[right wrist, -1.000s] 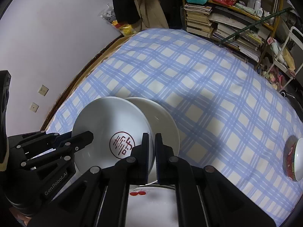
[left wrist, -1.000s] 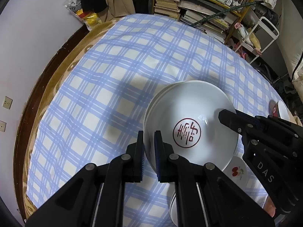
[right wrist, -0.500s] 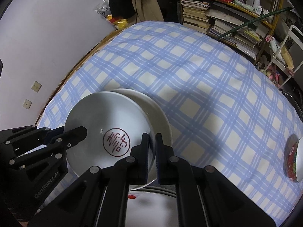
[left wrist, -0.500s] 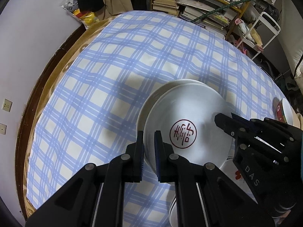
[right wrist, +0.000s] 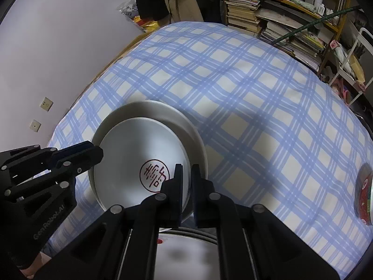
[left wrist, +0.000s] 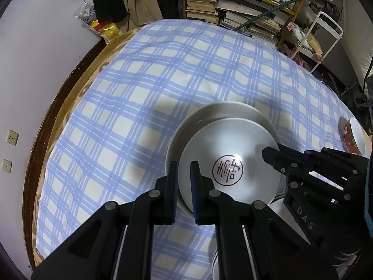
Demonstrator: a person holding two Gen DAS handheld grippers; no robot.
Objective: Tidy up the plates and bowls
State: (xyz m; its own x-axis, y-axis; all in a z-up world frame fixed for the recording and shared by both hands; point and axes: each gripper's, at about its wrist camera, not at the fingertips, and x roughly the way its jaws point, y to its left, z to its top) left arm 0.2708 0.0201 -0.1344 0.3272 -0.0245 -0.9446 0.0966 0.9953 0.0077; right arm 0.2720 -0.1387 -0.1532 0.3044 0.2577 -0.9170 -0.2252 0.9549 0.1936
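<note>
Two grippers share one white plate w/ a red round emblem [left wrist: 227, 172], each pinching an opposite edge. Left gripper [left wrist: 184, 182] has its jaws nearly closed, blue pads clamped on the plate's near-left rim. Right gripper [right wrist: 187, 182] is likewise almost shut, its pads gripping the rim on the other side; its jaws have just eased open a touch, rim between them. In left wrist view the right gripper comes in from the right w/ its tips at the plate's edge; in right wrist view the left one comes in from the left.

Emblem plate sits over a larger plain white plate [right wrist: 163, 110] that lies on the blue-and-white checked tablecloth [left wrist: 163, 70]; it's shifted toward the near side, so a crescent of the lower plate shows at the far side. Can't tell if the two plates touch.

Nearer the cameras, below the grippers, more white dishes [right wrist: 186, 252] partly show, one w/ a small red mark; mostly hidden by the fingers.

Red-patterned bowl [right wrist: 363, 196] stands well apart at the cloth's right edge.

Beyond the table: shelf w/ stacked books [left wrist: 233, 7], white wall w/ two sockets [left wrist: 9, 149].
</note>
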